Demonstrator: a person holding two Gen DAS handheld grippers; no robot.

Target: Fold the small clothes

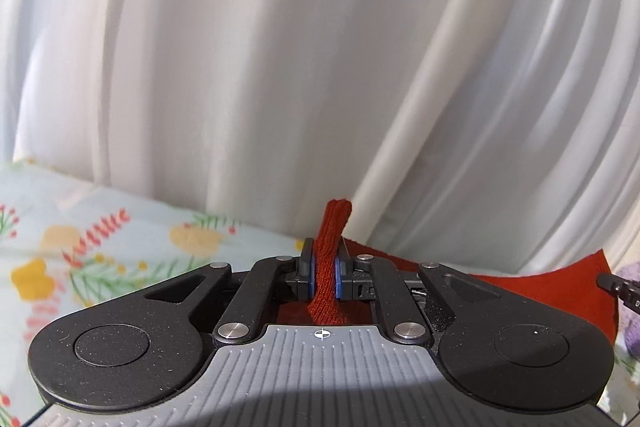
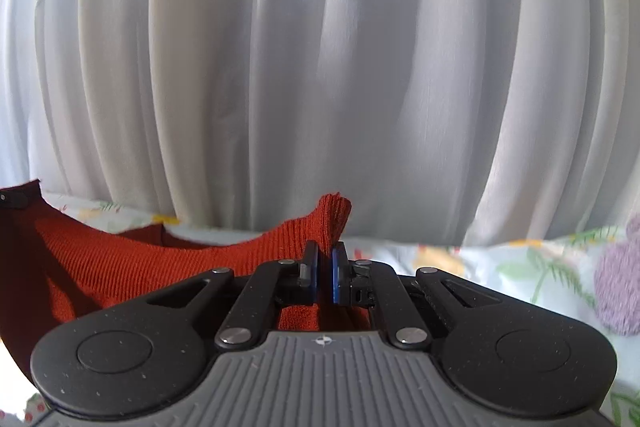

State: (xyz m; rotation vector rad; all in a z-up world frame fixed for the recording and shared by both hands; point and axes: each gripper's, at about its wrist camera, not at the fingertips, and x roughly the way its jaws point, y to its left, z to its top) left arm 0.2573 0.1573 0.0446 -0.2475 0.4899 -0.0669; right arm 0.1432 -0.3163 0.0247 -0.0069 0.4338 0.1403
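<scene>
A rust-red ribbed knit garment [image 2: 120,259] is held up between both grippers, above a floral bedsheet [image 1: 100,247]. My left gripper [image 1: 325,267] is shut on one edge of the garment [image 1: 330,251], which pokes up between the blue pads. My right gripper [image 2: 325,267] is shut on the other edge, with a tuft of knit standing above the pads. The cloth stretches to the right in the left wrist view [image 1: 560,287] and to the left in the right wrist view. The tip of the other gripper [image 1: 618,289] shows at the right edge.
White pleated curtains [image 2: 320,67] hang close behind the bed, filling the background of both views. A purple knitted item [image 2: 620,287] lies on the sheet at the right. The floral sheet [image 2: 500,267] spreads below both grippers.
</scene>
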